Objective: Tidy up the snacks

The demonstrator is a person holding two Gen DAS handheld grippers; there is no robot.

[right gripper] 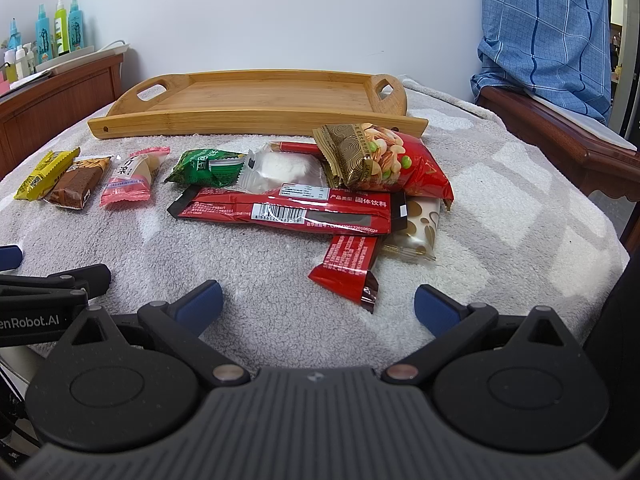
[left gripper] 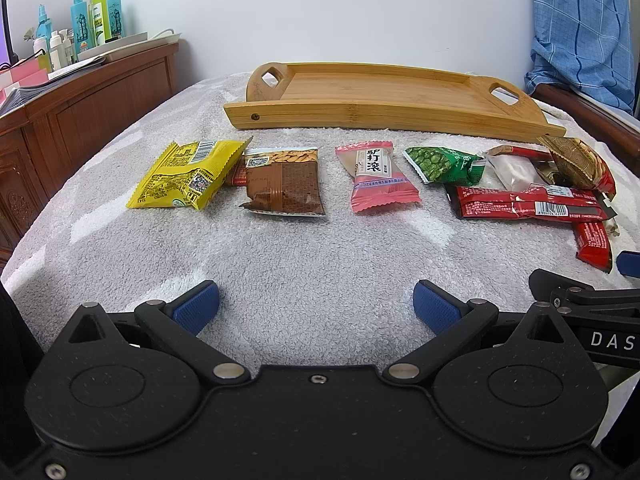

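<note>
Surface: grey fluffy towel (left gripper: 320, 264) spread flat, all snacks lying on it.
Tray: long bamboo tray with 2 cut-out handles (left gripper: 372, 92), at far side of towel behind snack row, bare inside.
Left-side snacks: yellow crinkle-edged packet (left gripper: 188, 176), just right of it brown biscuit packet with almond picture (left gripper: 284, 182), overlapping a small red packet underneath; pink-and-white candy-style packet (left gripper: 378, 176) apart, near centre.
Middle: green pea packet (right gripper: 206, 168), touching clear packet with white cake inside (right gripper: 284, 170).
Right pile: long red stick sachet with barcode (right gripper: 288, 210) on top of 2nd short red sachet (right gripper: 348, 270); red-and-gold mixed nut bag (right gripper: 384, 160) leaning over pile; white packet with gold dots (right gripper: 420, 228) partly hidden below.
Left gripper (left gripper: 316, 304): blue pads spread wide, nothing between, hovering over bare towel short of snack row, tilted down.
Right gripper (right gripper: 316, 304): blue pads spread wide, holding nothing, short red sachet just ahead of gap, not touching.
Background: wooden cabinet with spray bottles (left gripper: 96, 20) at left, blue checked cloth (right gripper: 544, 28) at right.
</note>
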